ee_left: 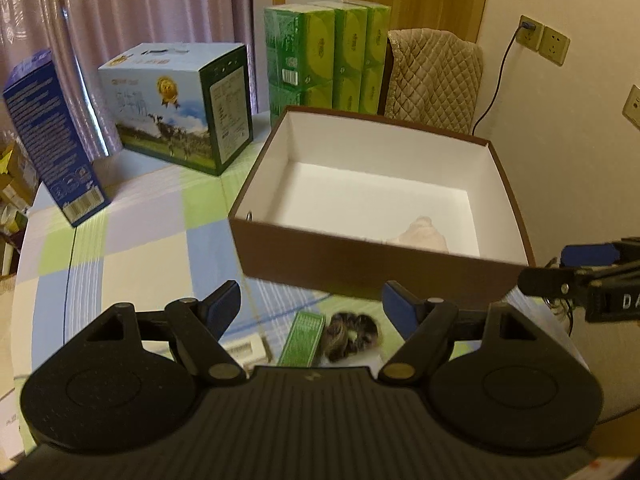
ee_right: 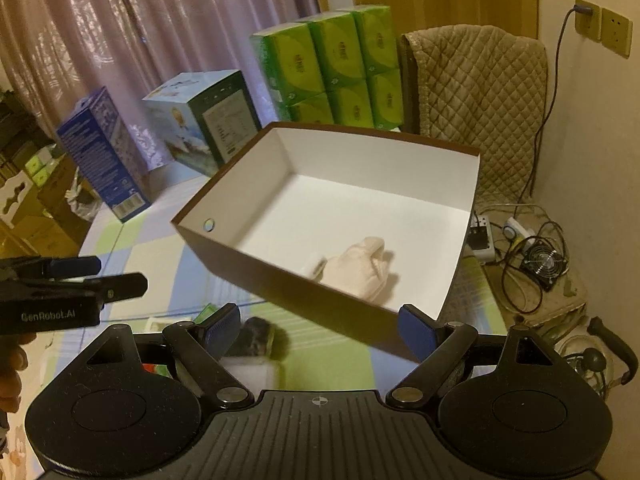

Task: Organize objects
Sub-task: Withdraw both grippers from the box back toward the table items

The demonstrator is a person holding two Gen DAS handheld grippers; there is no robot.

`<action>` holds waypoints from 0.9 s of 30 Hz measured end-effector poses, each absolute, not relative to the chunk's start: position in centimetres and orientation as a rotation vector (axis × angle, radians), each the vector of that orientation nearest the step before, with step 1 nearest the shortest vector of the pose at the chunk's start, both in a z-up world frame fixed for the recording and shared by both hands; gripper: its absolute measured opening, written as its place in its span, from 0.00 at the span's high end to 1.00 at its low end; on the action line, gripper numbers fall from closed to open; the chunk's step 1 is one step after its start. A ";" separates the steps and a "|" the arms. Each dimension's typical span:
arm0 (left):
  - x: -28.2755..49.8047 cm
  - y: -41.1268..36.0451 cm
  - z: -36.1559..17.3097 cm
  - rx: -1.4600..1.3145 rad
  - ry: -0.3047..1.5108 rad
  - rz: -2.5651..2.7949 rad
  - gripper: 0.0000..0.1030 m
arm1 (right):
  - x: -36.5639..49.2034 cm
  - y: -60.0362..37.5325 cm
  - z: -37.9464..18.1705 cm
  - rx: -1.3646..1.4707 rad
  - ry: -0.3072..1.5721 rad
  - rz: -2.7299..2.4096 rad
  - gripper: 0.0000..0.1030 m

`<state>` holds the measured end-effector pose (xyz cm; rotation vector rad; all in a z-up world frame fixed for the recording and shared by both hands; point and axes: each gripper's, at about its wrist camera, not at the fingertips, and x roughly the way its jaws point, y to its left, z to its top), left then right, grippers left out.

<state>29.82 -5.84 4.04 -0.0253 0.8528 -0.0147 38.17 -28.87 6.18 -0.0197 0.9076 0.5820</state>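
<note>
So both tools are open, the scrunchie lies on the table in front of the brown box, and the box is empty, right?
Not empty: the right wrist view shows a pale cloth bundle in the brown box. Both the left tool and right tool are open, and the scrunchie is on the table.

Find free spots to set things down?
Most of the brown box floor, behind the cloth. Bare tablecloth between the blue carton and the box. Crowded in front of it: scrunchie, green packet.

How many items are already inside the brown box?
2 visible: a cream cloth near the front wall of the brown box, and a small white piece touching its left side. The front wall may hide more.
</note>
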 end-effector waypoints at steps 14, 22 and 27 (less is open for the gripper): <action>23.9 -3.7 3.0 -0.077 0.886 0.060 0.27 | 34.7 -27.9 4.2 -0.034 0.971 0.665 0.19; 20.8 -1.4 1.3 -0.114 0.930 0.135 0.27 | 33.1 -27.0 1.7 -0.053 1.027 0.706 0.19; 18.9 -0.1 0.5 -0.131 0.954 0.179 0.27 | 32.5 -26.2 0.6 -0.066 1.060 0.733 0.19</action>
